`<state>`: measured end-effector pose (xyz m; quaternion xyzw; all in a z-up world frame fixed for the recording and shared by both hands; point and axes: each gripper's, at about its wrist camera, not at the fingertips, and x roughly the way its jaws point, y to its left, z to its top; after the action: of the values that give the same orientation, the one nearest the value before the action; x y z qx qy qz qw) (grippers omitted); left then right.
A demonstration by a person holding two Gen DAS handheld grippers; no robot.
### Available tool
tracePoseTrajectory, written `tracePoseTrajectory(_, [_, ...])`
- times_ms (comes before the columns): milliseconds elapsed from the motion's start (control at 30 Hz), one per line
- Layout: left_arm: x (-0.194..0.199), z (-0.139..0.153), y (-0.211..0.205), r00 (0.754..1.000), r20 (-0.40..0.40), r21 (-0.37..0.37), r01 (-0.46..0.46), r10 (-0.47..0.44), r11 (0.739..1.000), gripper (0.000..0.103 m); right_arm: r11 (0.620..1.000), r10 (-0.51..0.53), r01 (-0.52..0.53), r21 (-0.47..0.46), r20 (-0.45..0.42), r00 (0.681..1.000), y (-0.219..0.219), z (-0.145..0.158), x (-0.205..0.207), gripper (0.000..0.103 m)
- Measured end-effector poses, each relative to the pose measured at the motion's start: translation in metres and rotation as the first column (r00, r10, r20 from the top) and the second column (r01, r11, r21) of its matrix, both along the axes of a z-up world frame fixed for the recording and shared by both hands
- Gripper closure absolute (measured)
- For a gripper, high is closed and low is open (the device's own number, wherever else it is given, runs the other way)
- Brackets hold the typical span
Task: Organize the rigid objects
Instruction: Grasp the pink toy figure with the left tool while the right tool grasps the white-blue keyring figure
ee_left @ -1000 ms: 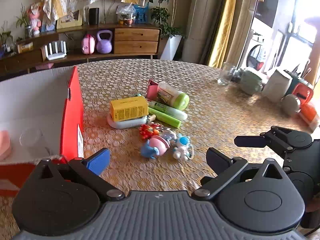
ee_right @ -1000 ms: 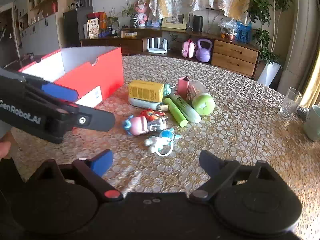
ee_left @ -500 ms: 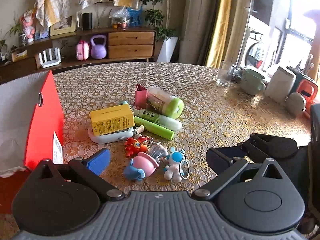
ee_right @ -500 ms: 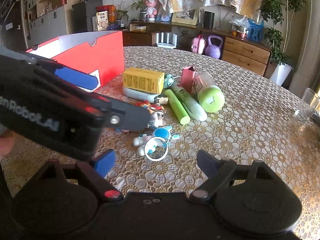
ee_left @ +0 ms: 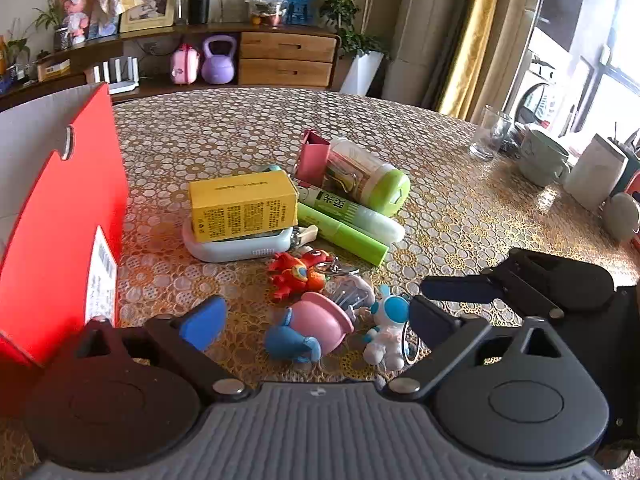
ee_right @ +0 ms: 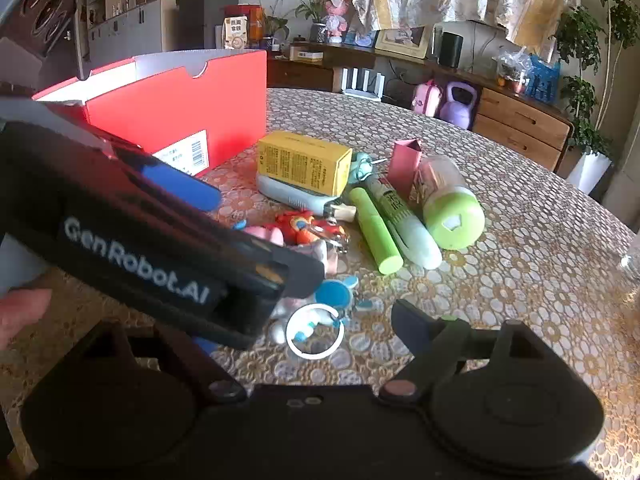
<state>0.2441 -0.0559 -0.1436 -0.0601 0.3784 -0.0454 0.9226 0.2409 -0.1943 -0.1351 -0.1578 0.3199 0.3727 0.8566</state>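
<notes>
On the desk (ee_left: 248,128), a red box (ee_left: 60,216) stood at the left. Beside it lay a yellow carton (ee_left: 242,206), green tubes (ee_left: 344,224) and small toy figures (ee_left: 312,328). Both the left tongs (ee_left: 316,324) and the right tongs (ee_right: 304,332) were spread but closing, pinching nothing.

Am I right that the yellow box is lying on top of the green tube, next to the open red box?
Not quite. The yellow box lies on a pale blue case, not on the green tube, which lies on the table beside it. The left wrist view shows this. The open red box is indeed next to it.
</notes>
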Motion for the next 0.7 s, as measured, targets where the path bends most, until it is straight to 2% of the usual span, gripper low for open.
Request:
tracePoseTrajectory(100, [0.0039,-0.0043,-0.0005,1.0,-0.012,0.004,0.013,-0.013,1.0,0.018,1.0,0.012,-0.012,0.012,-0.008,1.0,0.0008,-0.0005,0.0033,0.017])
tracePoseTrajectory(133, [0.0052,-0.0062,-0.0006,1.0,-0.019,0.001,0.023,-0.023,1.0,0.025,1.0,0.016,-0.016,0.016,-0.012,1.0,0.0008,-0.0009,0.0044,0.017])
tracePoseTrajectory(300, [0.0065,-0.007,0.0013,0.999,-0.011,-0.027,0.035,-0.036,0.999,0.031,0.999,0.036,-0.035,0.034,-0.029,0.999,-0.0015,-0.0023,0.0092,0.018])
tracePoseTrajectory(367, [0.0073,-0.0065,0.0019,0.999,-0.007,-0.046,0.048,-0.048,0.998,0.041,0.999,0.041,-0.04,0.036,-0.032,0.999,-0.0005,-0.0023,0.0099,0.02])
tracePoseTrajectory(400, [0.0075,-0.0059,0.0019,0.999,-0.006,-0.051,0.052,-0.053,0.997,0.043,0.998,0.044,-0.043,0.036,-0.033,0.998,-0.0002,-0.0019,0.0098,0.021])
tracePoseTrajectory(467, [0.0085,-0.0059,0.0029,0.999,-0.007,-0.047,0.049,-0.049,0.998,0.051,0.998,0.05,-0.049,0.036,-0.033,0.998,-0.0008,-0.0002,0.0081,0.032])
tracePoseTrajectory(567, [0.0089,-0.0059,0.0054,0.999,-0.012,-0.054,0.052,-0.053,0.997,0.056,0.999,0.036,-0.035,0.03,-0.035,0.999,-0.0029,0.0023,0.0069,0.043])
tracePoseTrajectory(700, [0.0038,-0.0039,-0.0005,0.997,-0.002,-0.01,0.076,-0.076,0.997,0.057,1.0,0.021,-0.02,0.015,-0.039,0.999,-0.0029,0.0048,0.0005,0.045])
